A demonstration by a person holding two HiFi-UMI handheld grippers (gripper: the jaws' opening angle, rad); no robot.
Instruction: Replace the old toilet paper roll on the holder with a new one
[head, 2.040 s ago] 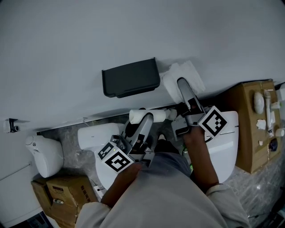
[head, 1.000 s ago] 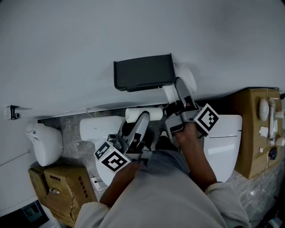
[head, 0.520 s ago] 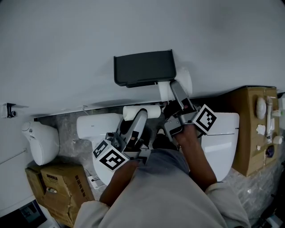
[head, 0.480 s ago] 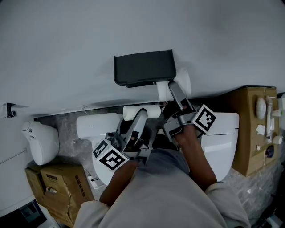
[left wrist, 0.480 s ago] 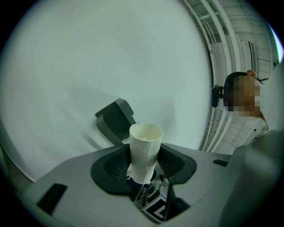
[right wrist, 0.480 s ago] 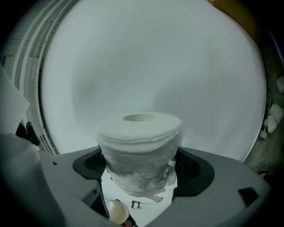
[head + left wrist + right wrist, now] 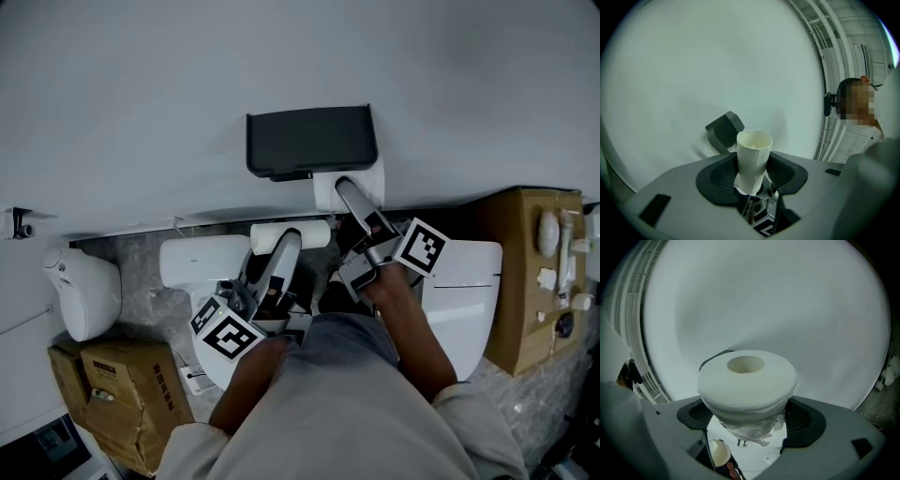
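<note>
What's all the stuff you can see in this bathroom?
toilet paper holder: one, black, on the wall.
new toilet paper roll: one, white, in the right claw, just under the holder.
old roll: one, cream, nearly bare tube, in the left claw.
toilet: one, white, lower right.
cardboard boxes: at least two, brown, bottom left and far right.
white rounded fixture: one, white, far left.
left claw: one, grey, shut on the old roll.
right claw: one, grey, shut on the new toilet paper roll.
</note>
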